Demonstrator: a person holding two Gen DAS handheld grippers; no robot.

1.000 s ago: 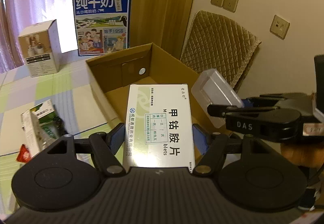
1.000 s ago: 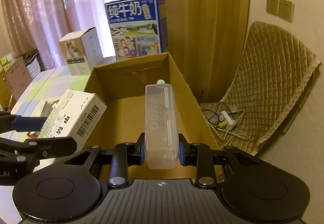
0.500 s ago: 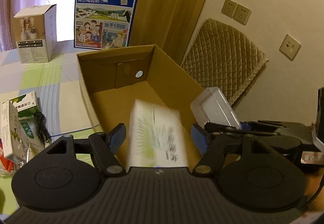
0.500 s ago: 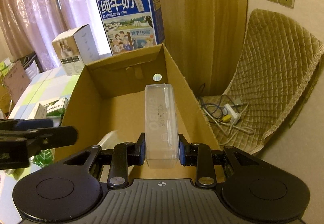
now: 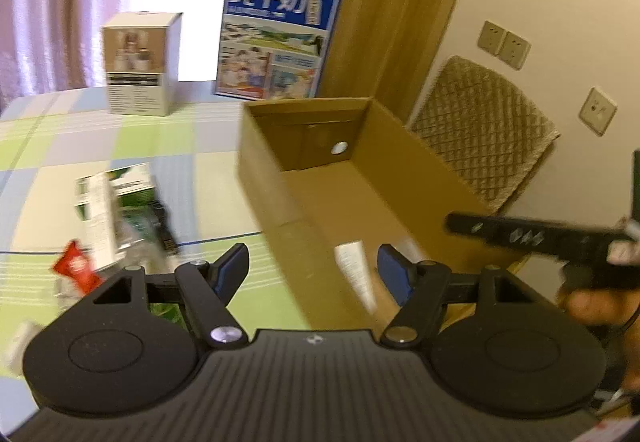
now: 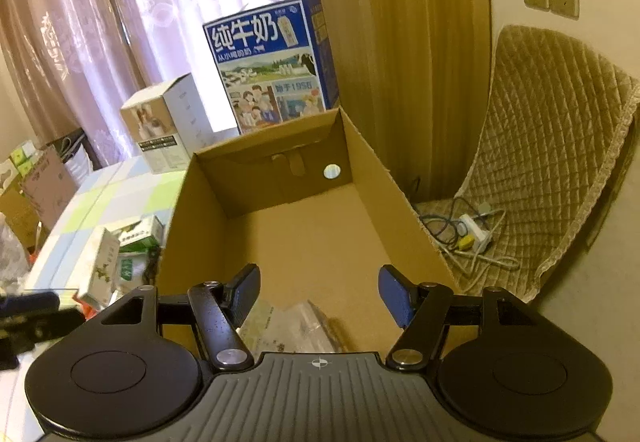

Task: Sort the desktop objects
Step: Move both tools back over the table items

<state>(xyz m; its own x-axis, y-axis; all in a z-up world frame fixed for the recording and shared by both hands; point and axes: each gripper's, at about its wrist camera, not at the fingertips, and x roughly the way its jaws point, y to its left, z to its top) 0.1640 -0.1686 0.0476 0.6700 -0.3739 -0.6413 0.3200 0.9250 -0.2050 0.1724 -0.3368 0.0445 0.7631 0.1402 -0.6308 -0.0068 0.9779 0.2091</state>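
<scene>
An open cardboard box (image 5: pixel 400 146) stands on the checked tablecloth. The white medicine box (image 5: pixel 354 274) lies on its floor near the front. My left gripper (image 5: pixel 314 270) is open and holds nothing, hanging over the box's front left wall. In the right wrist view my right gripper (image 6: pixel 320 286) hovers over the cardboard box (image 6: pixel 200 222), its jaws opening with nothing between them. Below it lie the white medicine box (image 6: pixel 264 322) and, blurred, the clear plastic case (image 6: pixel 310 322). The right gripper (image 5: pixel 540 238) also shows at the right of the left wrist view.
Small green-and-white boxes (image 5: pixel 116 198), a black cable (image 5: pixel 164 226) and a red packet (image 5: pixel 76 266) lie left of the cardboard box. A blue milk carton (image 5: pixel 280 42) and a white box (image 5: pixel 140 62) stand behind. A quilted chair (image 6: pixel 540 162) with a power strip (image 6: pixel 472 234) is to the right.
The medicine box fell from my left gripper into the cardboard box, and that gripper swung left. My right gripper's jaws opened and the clear case dropped into the box.
</scene>
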